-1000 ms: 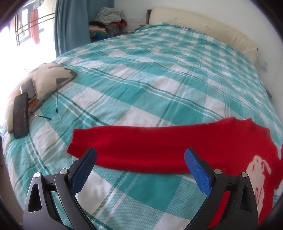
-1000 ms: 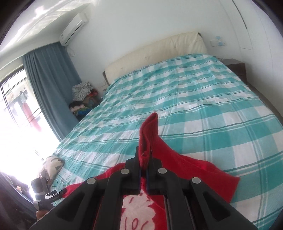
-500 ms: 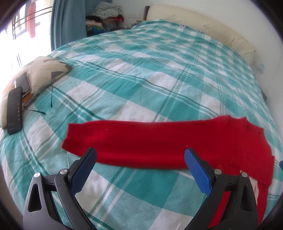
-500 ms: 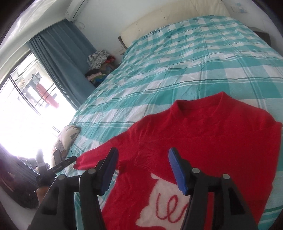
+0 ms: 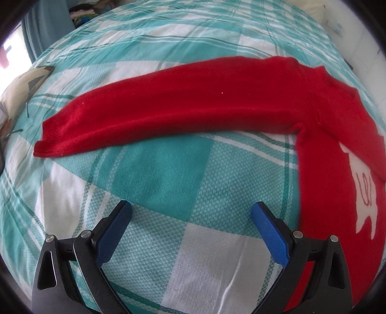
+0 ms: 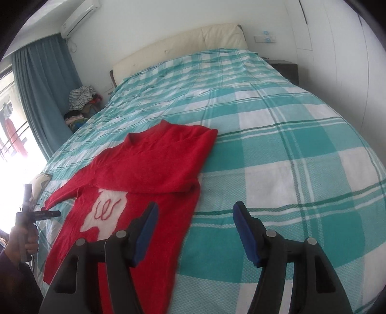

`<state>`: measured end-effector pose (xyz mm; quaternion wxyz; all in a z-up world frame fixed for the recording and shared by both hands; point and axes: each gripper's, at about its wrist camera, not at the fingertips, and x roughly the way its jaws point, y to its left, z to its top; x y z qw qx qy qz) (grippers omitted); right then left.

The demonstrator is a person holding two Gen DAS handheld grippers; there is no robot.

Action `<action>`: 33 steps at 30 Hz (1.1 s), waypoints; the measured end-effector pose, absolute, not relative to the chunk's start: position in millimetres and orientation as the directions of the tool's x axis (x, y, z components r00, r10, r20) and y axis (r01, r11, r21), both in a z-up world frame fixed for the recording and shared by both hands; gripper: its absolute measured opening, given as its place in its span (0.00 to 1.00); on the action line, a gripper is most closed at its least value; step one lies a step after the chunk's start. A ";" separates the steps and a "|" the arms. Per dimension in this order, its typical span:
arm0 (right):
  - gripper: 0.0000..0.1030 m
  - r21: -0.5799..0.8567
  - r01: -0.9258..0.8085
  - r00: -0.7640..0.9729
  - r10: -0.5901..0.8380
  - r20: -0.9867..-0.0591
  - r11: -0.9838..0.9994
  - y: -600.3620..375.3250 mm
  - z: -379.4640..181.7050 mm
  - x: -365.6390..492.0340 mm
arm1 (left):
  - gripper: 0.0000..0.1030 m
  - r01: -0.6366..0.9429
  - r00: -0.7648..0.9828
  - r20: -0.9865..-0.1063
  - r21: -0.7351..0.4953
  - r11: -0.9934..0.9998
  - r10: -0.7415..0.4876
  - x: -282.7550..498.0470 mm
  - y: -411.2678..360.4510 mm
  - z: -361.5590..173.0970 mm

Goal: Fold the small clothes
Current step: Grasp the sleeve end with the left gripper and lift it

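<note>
On the teal-and-white checked bedspread point(image 6: 289, 149) lies a red sweater point(image 6: 154, 169) with a white motif on its chest point(image 6: 106, 212). One sleeve is folded across the upper body, its edge running just above the motif; the other sleeve point(image 5: 168, 106) extends flat to the side, cuff toward a patterned cushion point(image 5: 21, 94) at the bed's edge. Left gripper point(image 5: 191, 212): jaws spread wide, blue pads empty, held just over bare bedspread near the extended sleeve without touching it. Right gripper point(image 6: 195, 212): jaws likewise apart and empty, one blue fingertip point(image 6: 147, 224) over the sweater's lower body, the other over the bedspread beside it. Background, right wrist view: cream headboard point(image 6: 183, 46), blue curtain point(image 6: 45, 82), wall air conditioner point(image 6: 79, 17), heap of clothes point(image 6: 82, 99) beside the bed.
</note>
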<state>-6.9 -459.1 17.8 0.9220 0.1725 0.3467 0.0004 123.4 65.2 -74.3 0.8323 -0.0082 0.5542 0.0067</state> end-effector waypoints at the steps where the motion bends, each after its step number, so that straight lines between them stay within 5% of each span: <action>1: 0.62 0.342 0.119 0.775 0.128 -0.619 0.932 -461.5 22.9 -8.3 | 0.99 -0.020 0.386 -0.922 0.001 1.000 0.009 122.9 64.6 -75.8; 7: 0.64 0.369 0.120 0.816 0.120 -0.566 0.922 -465.5 41.8 -10.9 | 1.00 -0.022 0.381 -0.925 -0.010 1.000 -0.001 122.9 64.9 -84.2; 18: 0.65 0.362 0.137 0.786 0.121 -0.606 0.922 -457.6 25.2 -7.6 | 1.00 0.045 0.360 -0.932 0.046 0.998 0.027 119.6 55.8 -86.1; 23: 0.65 0.360 0.134 0.786 0.123 -0.606 0.923 -455.6 25.4 -8.5 | 0.98 0.024 0.399 -0.915 -0.053 0.998 -0.058 121.5 70.3 -60.1; 27: 0.65 0.375 0.133 0.793 0.129 -0.595 0.917 -459.0 28.7 -11.0 | 0.99 -0.050 0.511 -0.850 -0.176 0.983 -0.126 121.2 113.7 -20.0; 33: 0.65 0.385 0.144 0.802 0.120 -0.586 0.912 -466.2 32.5 -14.0 | 0.99 -0.338 0.544 -0.839 -0.217 0.916 0.002 146.2 246.1 -15.1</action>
